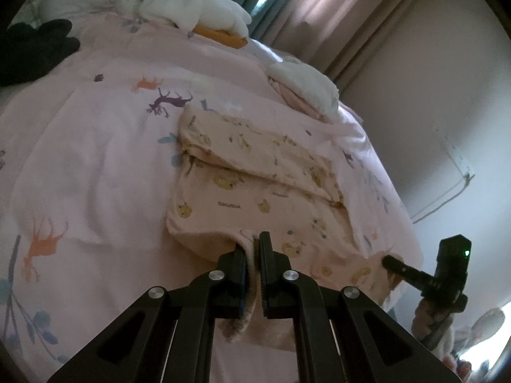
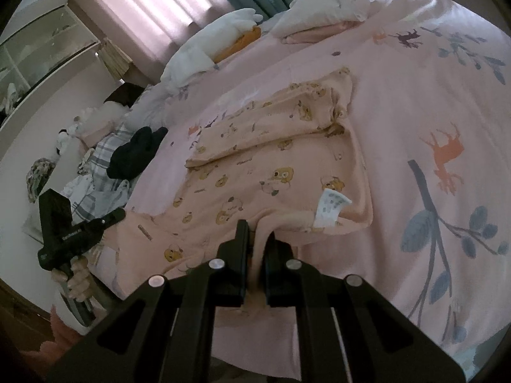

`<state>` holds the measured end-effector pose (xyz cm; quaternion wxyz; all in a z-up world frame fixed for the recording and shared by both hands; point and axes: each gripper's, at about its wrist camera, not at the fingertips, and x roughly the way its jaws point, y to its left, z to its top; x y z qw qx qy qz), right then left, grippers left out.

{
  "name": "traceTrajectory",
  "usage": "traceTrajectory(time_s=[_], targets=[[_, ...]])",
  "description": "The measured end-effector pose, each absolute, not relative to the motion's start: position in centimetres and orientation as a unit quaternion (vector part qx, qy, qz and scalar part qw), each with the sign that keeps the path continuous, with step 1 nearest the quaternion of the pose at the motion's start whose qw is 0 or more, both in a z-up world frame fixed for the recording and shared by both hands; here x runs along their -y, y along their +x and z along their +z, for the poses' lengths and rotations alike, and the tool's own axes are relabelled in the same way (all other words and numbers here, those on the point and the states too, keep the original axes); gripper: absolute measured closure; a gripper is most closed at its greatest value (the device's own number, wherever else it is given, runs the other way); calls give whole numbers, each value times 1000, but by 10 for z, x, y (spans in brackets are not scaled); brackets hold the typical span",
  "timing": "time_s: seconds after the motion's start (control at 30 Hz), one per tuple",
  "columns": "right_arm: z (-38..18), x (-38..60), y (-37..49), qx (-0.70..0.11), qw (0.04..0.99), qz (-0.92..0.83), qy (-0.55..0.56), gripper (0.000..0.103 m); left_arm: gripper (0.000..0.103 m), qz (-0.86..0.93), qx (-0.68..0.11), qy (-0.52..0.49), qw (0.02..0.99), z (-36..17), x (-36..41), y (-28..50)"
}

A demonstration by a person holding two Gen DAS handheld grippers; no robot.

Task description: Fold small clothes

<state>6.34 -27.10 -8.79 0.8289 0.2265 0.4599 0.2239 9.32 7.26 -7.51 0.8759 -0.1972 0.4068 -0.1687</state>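
A small peach garment (image 1: pixel 255 191) printed with yellow animals lies flat on the pink bedspread (image 1: pixel 95 159), with its far part folded over itself. My left gripper (image 1: pixel 252 242) is shut on the garment's near edge, and cloth bunches between its fingers. Further right along that edge, my right gripper (image 1: pixel 388 260) also bites the cloth. In the right wrist view the right gripper (image 2: pixel 257 231) is shut on a pinched fold of the same garment (image 2: pixel 271 159), beside a white care label (image 2: pixel 330 207). The left gripper (image 2: pixel 119 215) holds the hem at the far left, with a hand (image 2: pixel 78 277) under it.
Folded white and pink clothes (image 1: pixel 306 89) sit past the garment, and a white pile on something orange (image 1: pixel 198 9) lies further back. A black garment (image 1: pixel 35 48) rests at the far left. Curtains (image 1: pixel 335 16) and a wall bound the bed's far side.
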Motion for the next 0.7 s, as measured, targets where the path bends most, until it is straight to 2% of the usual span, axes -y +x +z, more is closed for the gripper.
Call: traceTrajectory(time_s=[0.13,0.7], targets=[[-88,270,69,-460,831,221,222,94,98,-157,-398,-175,887,-71,-70,95],[-75,275,90,-445,842,213,218,93,98,-169,-394,-219,876,-68,-76,125]])
